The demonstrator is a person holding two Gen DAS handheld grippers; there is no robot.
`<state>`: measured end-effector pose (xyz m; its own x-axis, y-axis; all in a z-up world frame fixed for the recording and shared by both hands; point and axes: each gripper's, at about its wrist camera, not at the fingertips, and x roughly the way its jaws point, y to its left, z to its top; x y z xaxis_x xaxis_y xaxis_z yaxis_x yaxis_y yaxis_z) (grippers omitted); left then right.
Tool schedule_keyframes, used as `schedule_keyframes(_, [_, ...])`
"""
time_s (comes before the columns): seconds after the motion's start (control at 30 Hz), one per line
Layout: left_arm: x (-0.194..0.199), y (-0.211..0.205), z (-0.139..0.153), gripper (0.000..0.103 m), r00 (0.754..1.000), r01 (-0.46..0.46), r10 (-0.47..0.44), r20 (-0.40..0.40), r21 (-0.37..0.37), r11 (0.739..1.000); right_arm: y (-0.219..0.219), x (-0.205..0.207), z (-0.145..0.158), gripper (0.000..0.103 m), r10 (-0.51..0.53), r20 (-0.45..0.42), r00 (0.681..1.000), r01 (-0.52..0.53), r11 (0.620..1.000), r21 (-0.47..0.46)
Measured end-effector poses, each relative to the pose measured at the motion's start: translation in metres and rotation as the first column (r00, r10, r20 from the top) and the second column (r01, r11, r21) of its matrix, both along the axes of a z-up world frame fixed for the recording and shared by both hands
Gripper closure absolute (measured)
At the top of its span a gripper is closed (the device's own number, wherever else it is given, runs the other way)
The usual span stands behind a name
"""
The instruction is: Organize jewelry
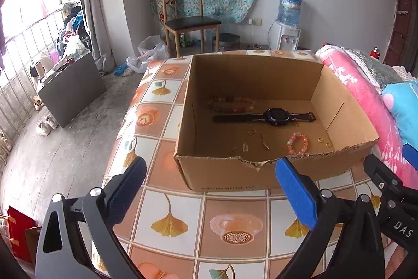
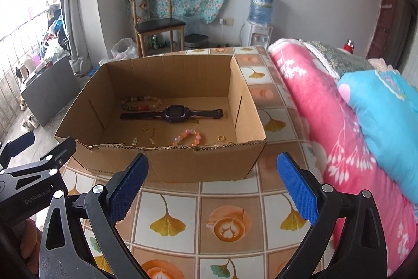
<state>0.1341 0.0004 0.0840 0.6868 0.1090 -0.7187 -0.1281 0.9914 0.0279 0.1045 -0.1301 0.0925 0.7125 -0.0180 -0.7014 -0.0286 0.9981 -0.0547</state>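
1. Both sets of jaws stand spread wide and grip nothing: the left gripper point(image 1: 210, 181) and the right gripper point(image 2: 213, 178) hover over the tiled counter point(image 2: 183, 221), just short of the near wall of the cardboard box point(image 2: 198, 161).
2. All the jewelry in view already lies on the box floor, beyond the jaws: a black watch point(image 2: 172, 113) laid flat across the middle, a mixed-bead bracelet point(image 2: 141, 103) just behind it, a pink bead bracelet point(image 2: 187, 137) nearer the jaws, a gold ring point(image 2: 221, 138) to its right, and small gold pieces point(image 1: 254, 140) scattered to its left.
3. This fits either a finished gathering into the box or a stage where the pieces await sorting inside it; the pictures do not settle which.
4. In my judgement, any reach inside should come from above, over the near wall, with the jaws narrowed for the small pieces, which look thin and hard to pinch off flat card.
5. Edges: the near rim point(image 1: 250, 161) is torn and ragged and could snag a finger; the walls stand tall on all sides.
6. Room: the counter before the jaws is open; a pink quilt point(image 2: 326, 122) crowds the right, and the counter drops off left of the left jaws.
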Motion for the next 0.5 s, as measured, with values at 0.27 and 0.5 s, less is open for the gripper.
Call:
schedule_keyframes(0.27, [0.0019,-0.0045,-0.0052,0.006,0.999,0.016,-0.017,-0.038,-0.033,0.999,0.0017,0.0031,-0.0014,0.008,0.006,-0.013,1.0,-0.006,1.0,0.008])
schedule_keyframes(0.5, [0.0047,-0.0054,-0.0055,0.006,0.999,0.011,-0.013,-0.044,-0.038,0.999,0.0011,0.0053,-0.0051,0.008,0.001,-0.023,1.0,-0.001,1.0,0.006])
